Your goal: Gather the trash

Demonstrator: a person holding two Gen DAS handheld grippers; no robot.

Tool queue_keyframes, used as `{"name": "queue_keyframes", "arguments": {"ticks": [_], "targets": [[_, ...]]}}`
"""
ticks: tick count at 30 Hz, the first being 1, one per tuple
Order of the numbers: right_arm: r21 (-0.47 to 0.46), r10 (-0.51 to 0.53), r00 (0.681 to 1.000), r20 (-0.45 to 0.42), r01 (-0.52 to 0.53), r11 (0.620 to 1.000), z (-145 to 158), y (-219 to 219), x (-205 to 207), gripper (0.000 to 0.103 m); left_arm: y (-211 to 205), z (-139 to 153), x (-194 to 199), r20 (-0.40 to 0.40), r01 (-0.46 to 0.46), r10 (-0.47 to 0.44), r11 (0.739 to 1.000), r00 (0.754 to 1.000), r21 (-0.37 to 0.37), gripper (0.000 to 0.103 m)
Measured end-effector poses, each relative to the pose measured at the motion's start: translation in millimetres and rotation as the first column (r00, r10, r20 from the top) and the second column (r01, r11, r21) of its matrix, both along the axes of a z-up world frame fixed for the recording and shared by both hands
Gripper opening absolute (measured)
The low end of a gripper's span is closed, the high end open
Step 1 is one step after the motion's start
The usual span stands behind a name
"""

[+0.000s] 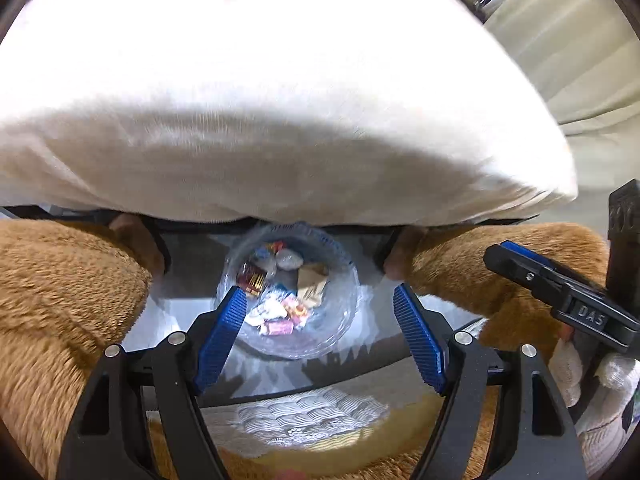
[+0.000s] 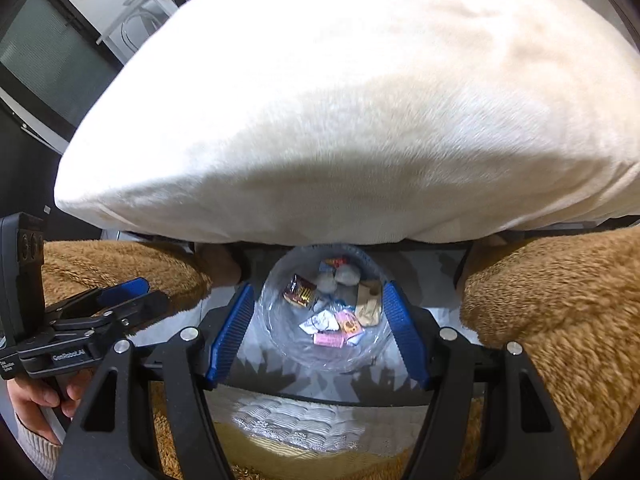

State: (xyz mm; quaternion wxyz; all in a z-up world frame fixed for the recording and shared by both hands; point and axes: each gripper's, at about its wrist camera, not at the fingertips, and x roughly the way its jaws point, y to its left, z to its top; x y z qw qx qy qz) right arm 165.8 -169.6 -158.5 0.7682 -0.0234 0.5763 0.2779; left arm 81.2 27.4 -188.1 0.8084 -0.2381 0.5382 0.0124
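A clear plastic bowl (image 1: 344,312) sits on a glass table and holds several trash items: a dark red wrapper (image 1: 251,280), pink candy wrappers (image 1: 280,326), a crumpled brown paper (image 1: 310,286) and white scraps. My left gripper (image 1: 320,308) is open and empty, its blue pads on either side of the bowl. In the right wrist view the same bowl (image 2: 280,344) with the dark red wrapper (image 2: 298,294) and pink wrappers (image 2: 330,338) lies between the pads of my open, empty right gripper (image 2: 318,316). Each gripper shows at the edge of the other's view.
A large white cushion (image 1: 280,100) hangs over the table and hides its far part; it fills the right wrist view too (image 2: 360,120). Brown furry seats (image 1: 60,300) flank the table on both sides. A white lace cloth (image 1: 304,416) lies below the glass.
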Motion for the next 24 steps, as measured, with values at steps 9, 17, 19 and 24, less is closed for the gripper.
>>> {"name": "queue_keyframes", "arguments": {"ticks": [9,17,19,24], "targets": [[0.056,-0.021,0.990,0.136,0.013,0.998,57.4,-29.1,-30.1,0.067,-30.9,78.2,-29.5,0.192,0.030,-0.049,0.995,0.980,0.100,0.075],[0.092,-0.024,0.960,0.280,-0.002,0.996,115.0,-45.8,-60.6,0.067,-50.4,134.8,-65.5,0.314,0.028,-0.088,0.981,0.945,0.192,0.075],[0.101,-0.022,0.949,0.313,-0.010,0.995,127.3,-48.7,-69.0,0.067,-51.8,146.2,-75.6,0.340,0.019,-0.091,0.978,0.936,0.210,0.075],[0.106,-0.018,0.914,0.406,-0.027,0.994,158.3,-55.8,-93.9,0.067,-58.8,174.5,-95.4,0.398,-0.004,-0.102,0.967,0.912,0.256,0.075]]}}
